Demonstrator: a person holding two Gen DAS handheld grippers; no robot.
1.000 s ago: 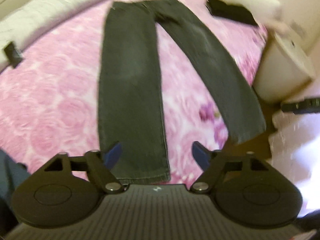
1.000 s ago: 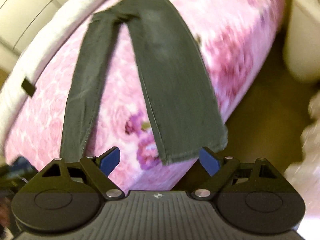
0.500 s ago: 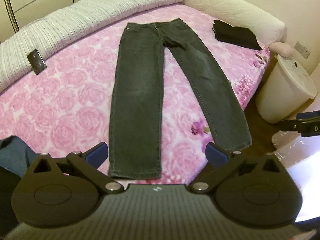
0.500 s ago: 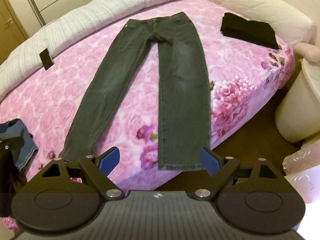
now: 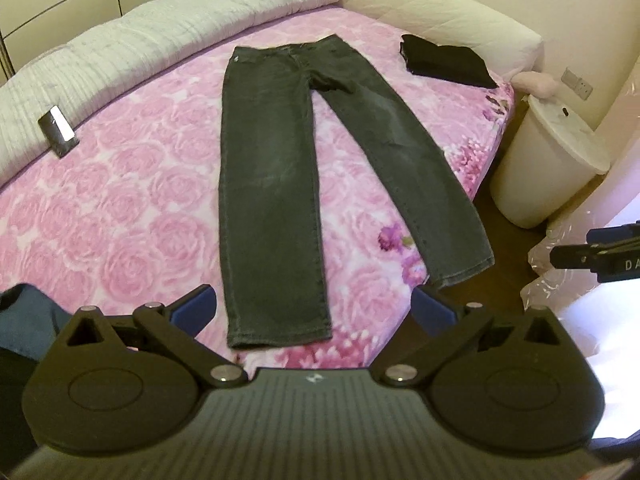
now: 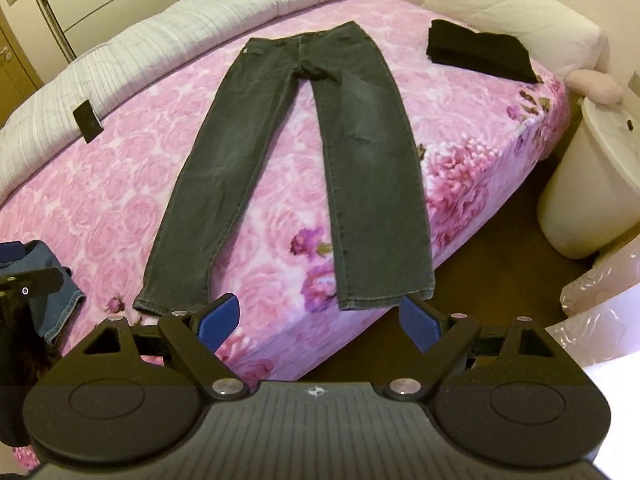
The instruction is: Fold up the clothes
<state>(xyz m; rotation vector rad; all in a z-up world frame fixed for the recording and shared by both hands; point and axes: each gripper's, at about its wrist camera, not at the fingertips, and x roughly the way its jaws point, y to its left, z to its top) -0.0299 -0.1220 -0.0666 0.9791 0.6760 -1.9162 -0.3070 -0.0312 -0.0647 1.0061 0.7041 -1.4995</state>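
Dark grey jeans (image 5: 268,168) lie flat and spread out on the pink rose bedspread (image 5: 120,216), waistband far, both leg hems near me. They also show in the right wrist view (image 6: 372,168). My left gripper (image 5: 314,310) is open and empty, held just short of the left leg's hem. My right gripper (image 6: 320,322) is open and empty, near the right leg's hem, which reaches the bed's edge. The right gripper's fingers (image 5: 592,252) show at the right edge of the left wrist view.
A folded black garment (image 5: 444,60) lies at the far right of the bed. A phone (image 5: 58,132) lies by the white quilt (image 5: 140,48). Blue denim (image 6: 52,300) lies at the near left. A white bin (image 6: 592,184) stands on the floor to the right.
Both grippers have pulled back from the jeans' hems, so the whole pair and more of the bed now show. Both stay open.
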